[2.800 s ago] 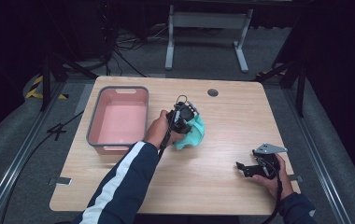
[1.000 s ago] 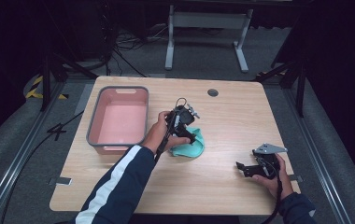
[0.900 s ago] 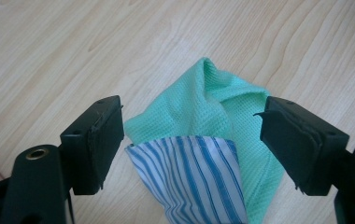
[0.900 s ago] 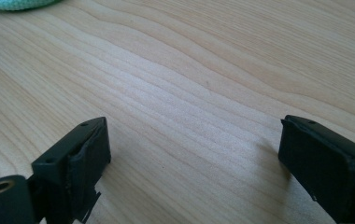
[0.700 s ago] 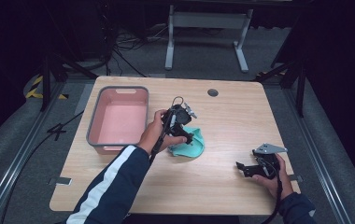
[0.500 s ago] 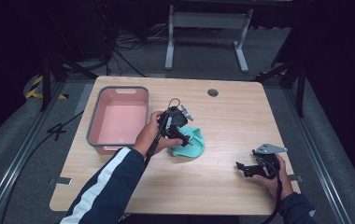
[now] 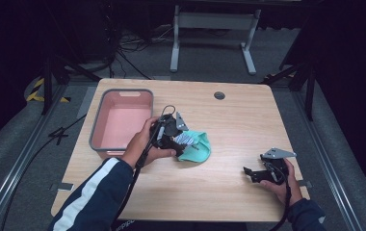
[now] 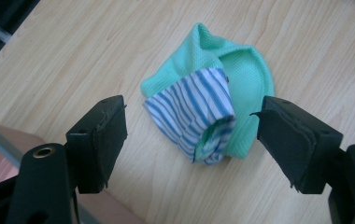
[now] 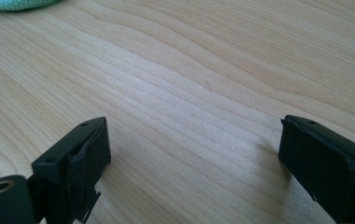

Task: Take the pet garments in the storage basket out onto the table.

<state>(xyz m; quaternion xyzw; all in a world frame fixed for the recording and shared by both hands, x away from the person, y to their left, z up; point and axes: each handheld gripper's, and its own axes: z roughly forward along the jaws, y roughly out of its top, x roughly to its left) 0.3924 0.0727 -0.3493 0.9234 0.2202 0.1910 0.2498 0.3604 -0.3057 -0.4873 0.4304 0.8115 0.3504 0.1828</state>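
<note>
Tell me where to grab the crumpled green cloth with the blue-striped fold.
Probably the raised blue-striped fold of the green cloth: it stands proud of the wooden table. Come from above with the left gripper, one open jaw either side.

The cloth lies on the table, right of the bin.

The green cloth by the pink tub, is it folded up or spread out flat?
Folded, loosely. The green cloth lies bunched on the table, its blue-striped side turned over on top.
</note>
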